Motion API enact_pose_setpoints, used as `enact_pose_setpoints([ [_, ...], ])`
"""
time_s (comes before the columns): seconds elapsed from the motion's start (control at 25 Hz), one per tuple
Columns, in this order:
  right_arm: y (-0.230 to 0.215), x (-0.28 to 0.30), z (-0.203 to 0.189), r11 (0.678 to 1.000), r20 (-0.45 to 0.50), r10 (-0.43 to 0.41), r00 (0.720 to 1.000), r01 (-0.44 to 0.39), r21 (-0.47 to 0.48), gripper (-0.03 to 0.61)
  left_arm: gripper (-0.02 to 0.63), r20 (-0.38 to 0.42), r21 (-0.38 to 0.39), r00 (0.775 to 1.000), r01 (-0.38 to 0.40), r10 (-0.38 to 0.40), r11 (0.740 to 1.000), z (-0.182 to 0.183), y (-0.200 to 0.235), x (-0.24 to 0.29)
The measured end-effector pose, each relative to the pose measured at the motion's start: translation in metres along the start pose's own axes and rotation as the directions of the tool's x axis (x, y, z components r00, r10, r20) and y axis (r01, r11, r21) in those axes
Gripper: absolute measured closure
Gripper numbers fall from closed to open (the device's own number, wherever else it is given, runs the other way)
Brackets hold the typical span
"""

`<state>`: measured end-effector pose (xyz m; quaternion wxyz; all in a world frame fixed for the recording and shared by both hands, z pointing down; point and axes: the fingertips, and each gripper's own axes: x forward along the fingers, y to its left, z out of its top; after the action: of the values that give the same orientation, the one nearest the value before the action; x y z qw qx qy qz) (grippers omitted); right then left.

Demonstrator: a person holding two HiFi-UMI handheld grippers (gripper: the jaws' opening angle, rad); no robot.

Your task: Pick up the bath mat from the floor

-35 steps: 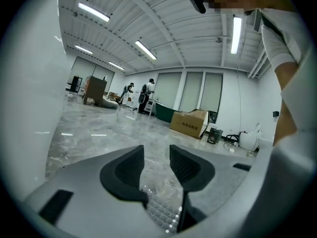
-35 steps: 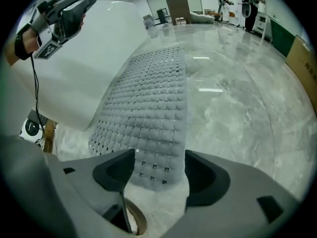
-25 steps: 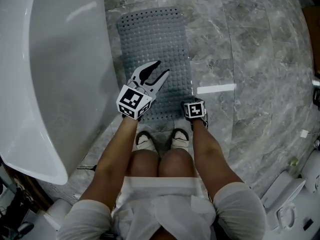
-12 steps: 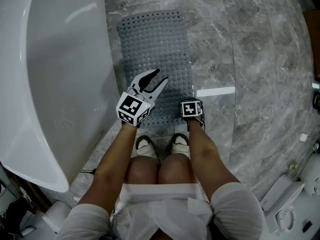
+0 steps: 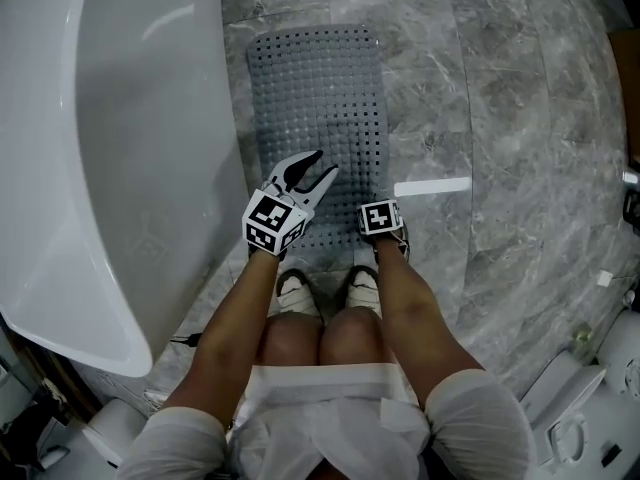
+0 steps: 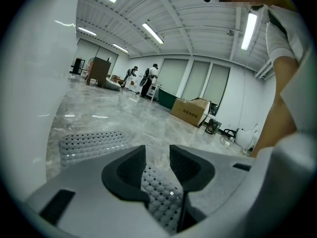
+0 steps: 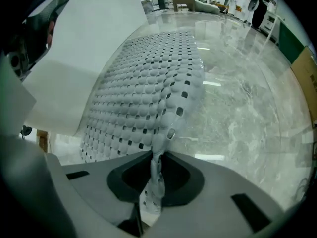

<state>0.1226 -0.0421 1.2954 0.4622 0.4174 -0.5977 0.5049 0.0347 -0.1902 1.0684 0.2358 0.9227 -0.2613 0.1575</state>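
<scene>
Right gripper (image 7: 157, 158) has just closed, pinching the near corner of the grey perforated rubber bath mat (image 5: 320, 98), which stretches lengthwise away beside the white bathtub (image 5: 120, 118). Left gripper (image 5: 323, 167) hovers spread and empty over the mat's near end, on the bathtub side.

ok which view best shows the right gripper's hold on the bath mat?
Right gripper view: the right gripper, jaws just closed, pinches an edge of the bath mat. Head view shows only its marker cube over the mat. Left gripper view shows mat, not the hold.
</scene>
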Motion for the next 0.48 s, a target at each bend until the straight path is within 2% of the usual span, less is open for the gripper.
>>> enact_pose_setpoints([
  [0.12,0.011,-0.027,0.012,0.999,-0.002,0.036,0.999,-0.036,-0.025,0.519,0.459,-0.025,-0.024,0.999,-0.027,0.026,0.999,0.006,0.000,-0.017],
  [0.24,0.038,-0.067,0.020,0.995,-0.020,0.088,0.996,-0.089,-0.049,0.522,0.459,-0.082,-0.040,0.996,-0.049,0.046,0.998,0.018,-0.012,-0.041],
  [0.48,0.090,-0.149,0.056,0.984,0.002,0.151,0.989,-0.150,-0.098,0.523,0.459,-0.133,-0.045,0.988,-0.091,0.084,0.995,0.065,-0.047,-0.093],
])
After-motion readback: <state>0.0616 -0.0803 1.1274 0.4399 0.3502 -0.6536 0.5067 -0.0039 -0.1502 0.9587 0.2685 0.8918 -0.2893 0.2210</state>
